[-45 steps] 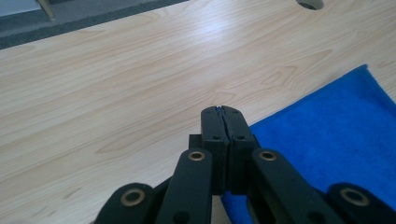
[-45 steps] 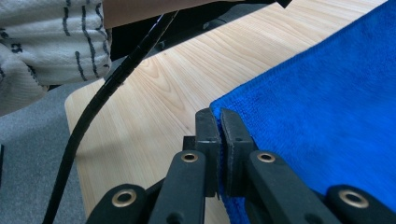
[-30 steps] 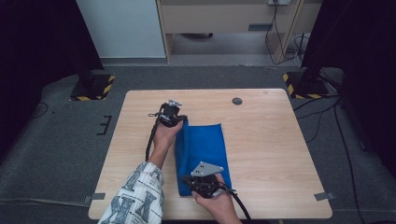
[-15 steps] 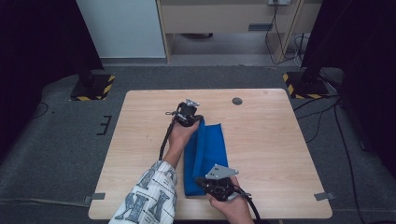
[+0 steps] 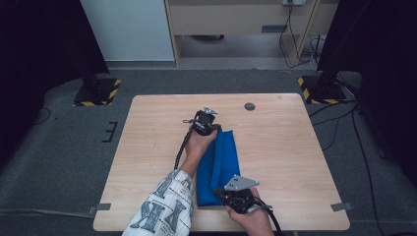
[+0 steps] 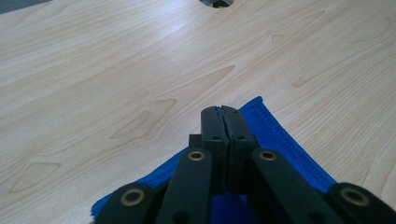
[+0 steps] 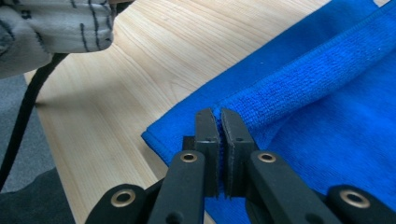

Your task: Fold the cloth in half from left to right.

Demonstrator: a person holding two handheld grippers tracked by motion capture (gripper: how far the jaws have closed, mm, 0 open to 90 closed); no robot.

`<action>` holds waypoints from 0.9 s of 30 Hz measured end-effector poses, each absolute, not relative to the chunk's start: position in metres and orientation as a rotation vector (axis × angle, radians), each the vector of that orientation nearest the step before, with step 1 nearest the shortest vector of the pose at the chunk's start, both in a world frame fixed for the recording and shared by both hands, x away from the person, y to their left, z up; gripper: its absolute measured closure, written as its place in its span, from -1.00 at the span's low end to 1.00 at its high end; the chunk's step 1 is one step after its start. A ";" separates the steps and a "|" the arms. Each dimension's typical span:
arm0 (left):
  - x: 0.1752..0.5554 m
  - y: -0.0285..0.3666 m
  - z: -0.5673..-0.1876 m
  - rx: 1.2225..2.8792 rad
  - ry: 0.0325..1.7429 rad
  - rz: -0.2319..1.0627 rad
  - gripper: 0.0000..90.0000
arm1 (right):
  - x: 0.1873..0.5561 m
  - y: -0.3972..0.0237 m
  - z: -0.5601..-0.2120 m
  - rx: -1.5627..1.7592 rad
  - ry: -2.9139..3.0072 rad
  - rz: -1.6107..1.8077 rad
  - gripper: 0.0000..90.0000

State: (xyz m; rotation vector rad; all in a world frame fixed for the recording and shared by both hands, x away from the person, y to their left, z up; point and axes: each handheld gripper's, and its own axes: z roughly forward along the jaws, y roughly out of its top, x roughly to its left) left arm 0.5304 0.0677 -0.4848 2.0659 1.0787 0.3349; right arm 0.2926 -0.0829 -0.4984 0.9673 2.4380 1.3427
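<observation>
A blue cloth [image 5: 227, 160] lies folded lengthwise in a narrow strip on the wooden table [image 5: 290, 147], right of centre. My left gripper [image 5: 215, 127] is at the strip's far end, shut on the cloth's edge near its far corner [image 6: 259, 112]; its closed jaws [image 6: 222, 109] sit over the blue fabric. At the strip's near end, my right gripper [image 5: 220, 192] is shut on the folded-over edge of the cloth [image 7: 299, 70], with fabric pinched between its tips [image 7: 215, 114]. A patterned sleeve [image 5: 164, 209] covers the left forearm.
A small round hole [image 5: 250, 105] is in the tabletop beyond the cloth, also seen as the hole [image 6: 215, 2]. The left gripper's black cable [image 5: 183, 147] trails along the table. Two black stands with striped bases [image 5: 96, 91] [image 5: 319, 86] flank the table's far corners.
Both grippers have moved to the right across the table, carrying one long edge of the cloth over itself. The cloth is now a narrower strip.
</observation>
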 end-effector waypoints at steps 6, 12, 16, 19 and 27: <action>0.531 0.061 -0.486 2.071 1.077 0.335 0.96 | 0.291 -0.089 -0.499 0.975 2.428 1.344 0.94; 0.532 0.054 -0.488 2.068 1.079 0.332 0.96 | 0.290 -0.096 -0.499 0.976 2.424 1.317 0.93; 0.533 0.051 -0.491 2.064 1.089 0.331 0.96 | 0.293 -0.102 -0.504 1.015 2.434 1.289 0.93; 0.534 0.049 -0.492 2.068 1.090 0.333 0.96 | 0.292 -0.102 -0.505 1.007 2.446 1.277 0.91; 0.534 0.047 -0.495 2.068 1.100 0.333 0.96 | 0.293 -0.104 -0.506 1.010 2.474 1.252 0.90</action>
